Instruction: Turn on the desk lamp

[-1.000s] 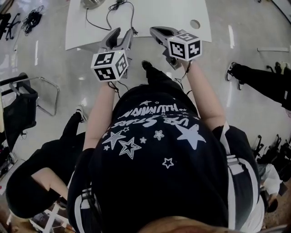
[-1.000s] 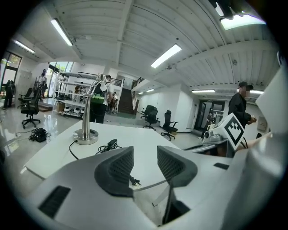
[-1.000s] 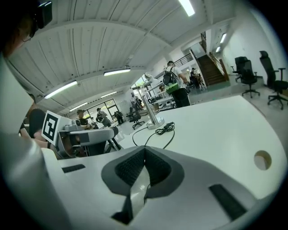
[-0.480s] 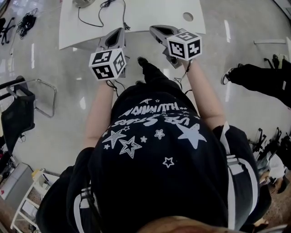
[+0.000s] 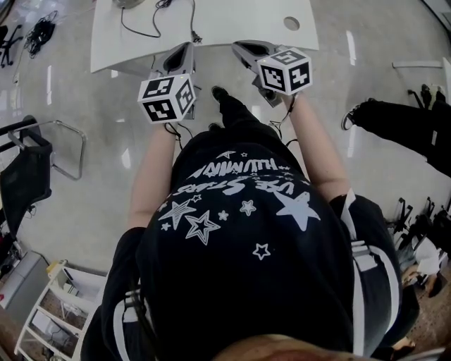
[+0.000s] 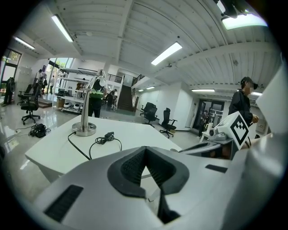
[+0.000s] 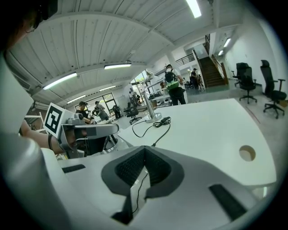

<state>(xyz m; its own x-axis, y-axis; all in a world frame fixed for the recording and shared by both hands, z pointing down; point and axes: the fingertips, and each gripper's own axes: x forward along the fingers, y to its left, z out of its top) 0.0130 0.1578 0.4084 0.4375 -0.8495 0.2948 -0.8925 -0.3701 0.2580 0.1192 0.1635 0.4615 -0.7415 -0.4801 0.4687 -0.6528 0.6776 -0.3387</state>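
The desk lamp has a round metal base (image 6: 84,130) and a thin stem, and stands at the far left of the white table (image 5: 232,21). Its base (image 7: 153,118) also shows in the right gripper view. A black cable (image 6: 98,143) runs from it across the tabletop. My left gripper (image 5: 183,49) hovers at the table's near edge, well short of the lamp, shut with nothing between its pads (image 6: 135,168). Beside it my right gripper (image 5: 244,48) is level with it, and its pads (image 7: 155,168) meet with nothing held.
A round cable hole (image 5: 291,25) sits in the table's right part. A black chair with a metal frame (image 5: 32,166) stands on the floor at left and a white shelf cart (image 5: 56,314) at lower left. Another person's legs (image 5: 402,123) are at right. Cables (image 5: 42,28) lie on the floor.
The left gripper's jaws have closed. The head view has shifted a little, and a crouching person at lower left has gone out of the picture.
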